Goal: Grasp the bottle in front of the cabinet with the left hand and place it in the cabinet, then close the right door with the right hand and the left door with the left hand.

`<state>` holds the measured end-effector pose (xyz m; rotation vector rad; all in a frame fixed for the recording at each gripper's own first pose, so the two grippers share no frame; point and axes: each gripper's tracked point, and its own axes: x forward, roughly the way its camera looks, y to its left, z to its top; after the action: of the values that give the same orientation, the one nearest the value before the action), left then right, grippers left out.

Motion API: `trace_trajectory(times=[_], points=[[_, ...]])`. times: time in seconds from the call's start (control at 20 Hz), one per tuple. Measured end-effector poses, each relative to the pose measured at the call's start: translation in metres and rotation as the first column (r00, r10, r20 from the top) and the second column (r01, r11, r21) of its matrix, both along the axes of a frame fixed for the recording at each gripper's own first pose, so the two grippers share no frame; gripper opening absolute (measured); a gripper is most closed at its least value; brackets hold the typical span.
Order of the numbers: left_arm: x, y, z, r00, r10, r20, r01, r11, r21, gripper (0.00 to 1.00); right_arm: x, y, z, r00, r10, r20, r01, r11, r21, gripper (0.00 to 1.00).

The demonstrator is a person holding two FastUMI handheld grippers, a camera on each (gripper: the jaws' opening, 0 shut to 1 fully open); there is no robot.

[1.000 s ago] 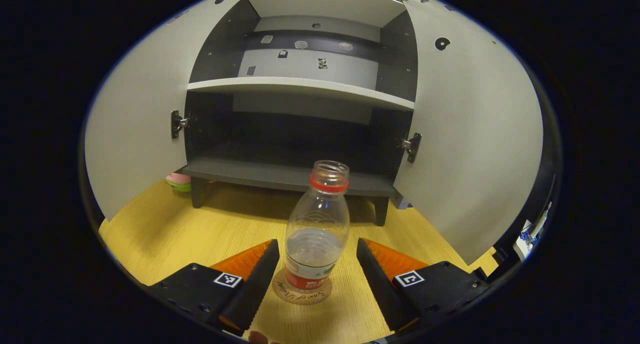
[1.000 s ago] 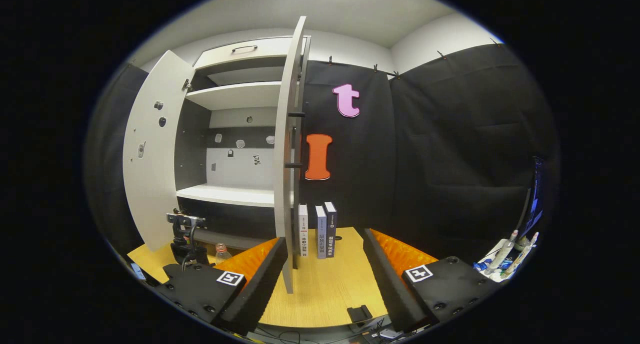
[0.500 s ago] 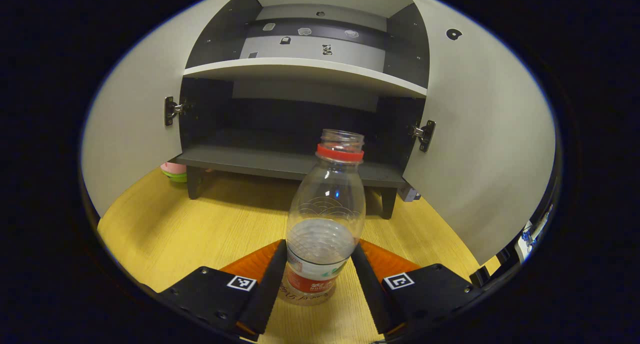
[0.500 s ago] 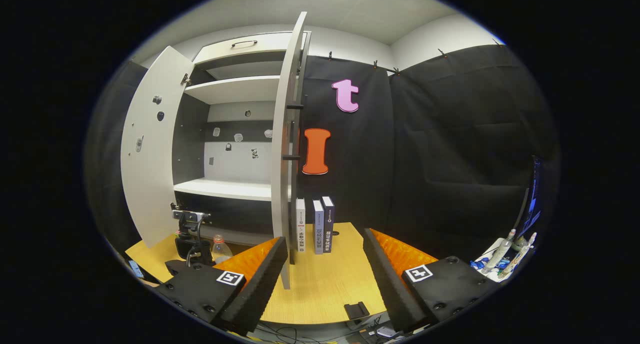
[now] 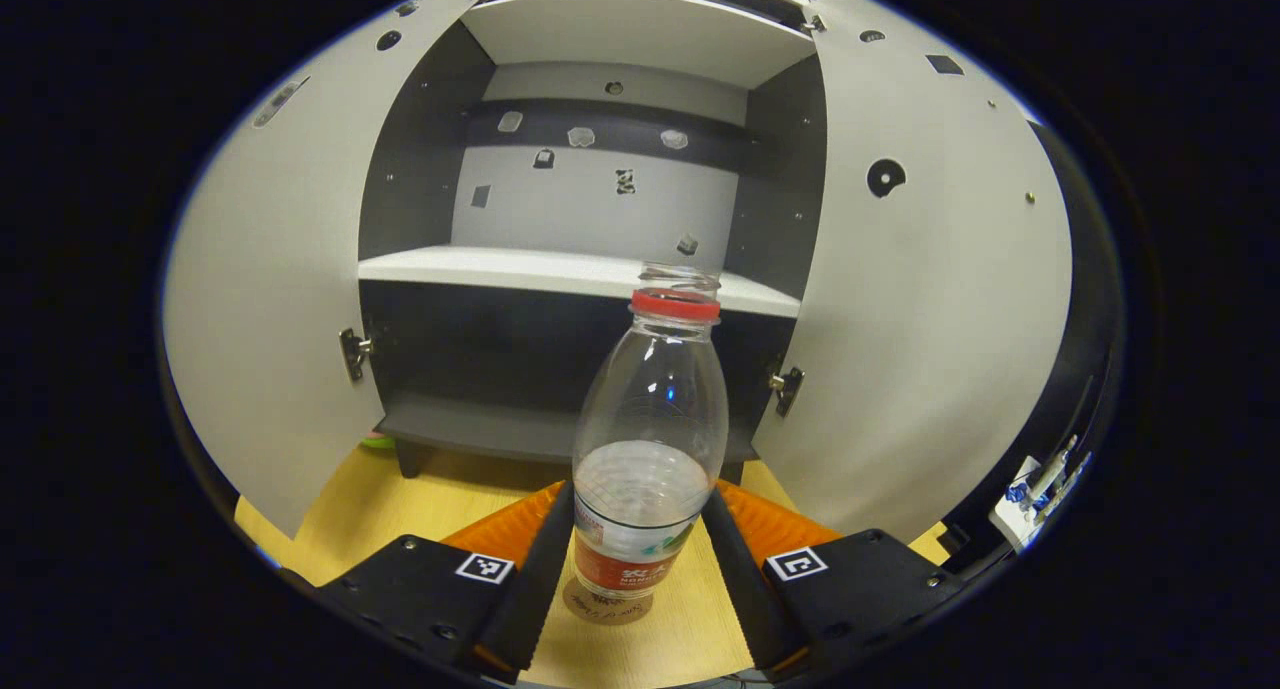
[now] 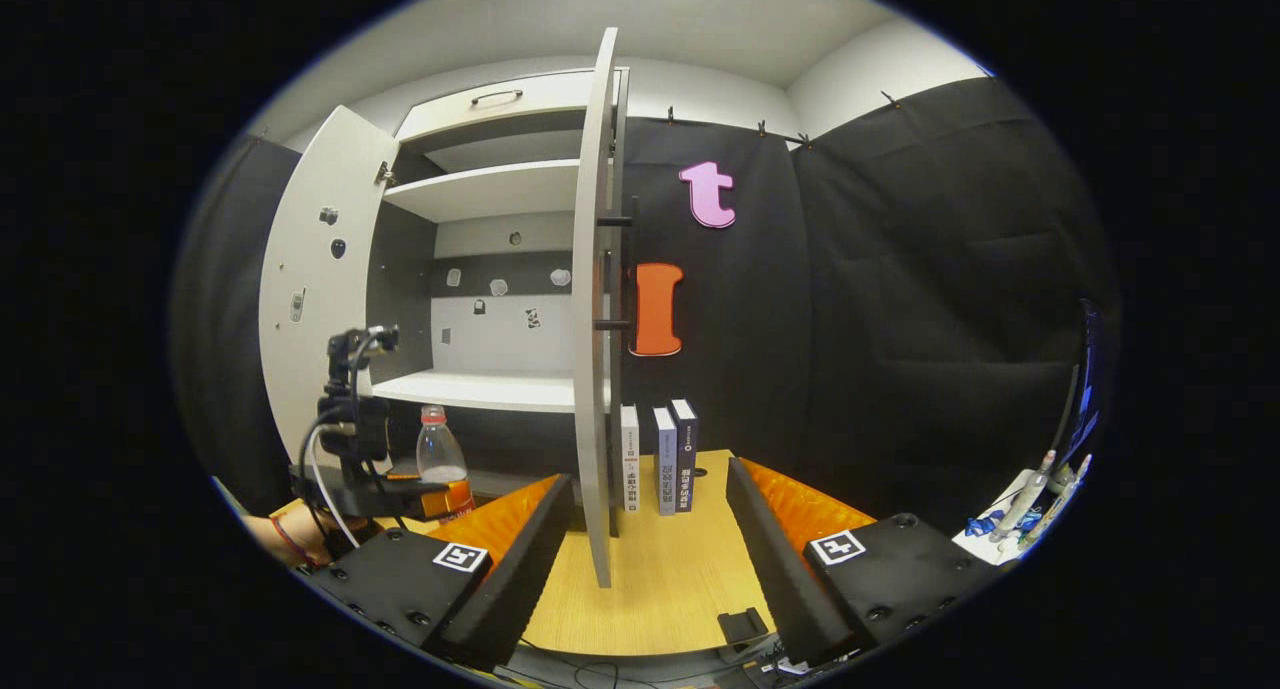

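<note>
A clear plastic bottle (image 5: 648,449) with a red neck ring, no cap and a little water stands upright between the fingers of my left gripper (image 5: 637,509), which is shut on its lower body. It hangs just above the wooden table, in front of the cabinet's dark lower compartment (image 5: 480,424). The left door (image 5: 270,299) and the right door (image 5: 920,319) both stand wide open. In the right gripper view, the left gripper (image 6: 365,469) holds the bottle (image 6: 438,459) left of the right door's edge (image 6: 597,369). My right gripper (image 6: 650,479) is open and holds nothing.
A round coaster (image 5: 607,601) lies on the table under the bottle. A white shelf (image 5: 560,269) splits the cabinet. Three books (image 6: 657,454) stand right of the right door. A pink and green thing (image 5: 375,439) sits under the left door. A small black object (image 6: 742,626) lies at the table's near edge.
The left gripper shut on the bottle and lifted it off the coaster, toward the cabinet. The right gripper has barely moved and stays open.
</note>
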<state>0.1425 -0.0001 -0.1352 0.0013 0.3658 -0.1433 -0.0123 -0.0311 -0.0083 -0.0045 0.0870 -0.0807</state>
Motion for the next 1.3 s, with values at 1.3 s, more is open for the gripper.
trace_trajectory(times=[1.3], points=[[0.172,-0.002,0.195,0.983,-0.003,0.185,0.012,0.999,-0.048,0.76,0.002,-0.025,-0.001,0.998,-0.065,0.013,0.064,0.997,0.032,1.00]])
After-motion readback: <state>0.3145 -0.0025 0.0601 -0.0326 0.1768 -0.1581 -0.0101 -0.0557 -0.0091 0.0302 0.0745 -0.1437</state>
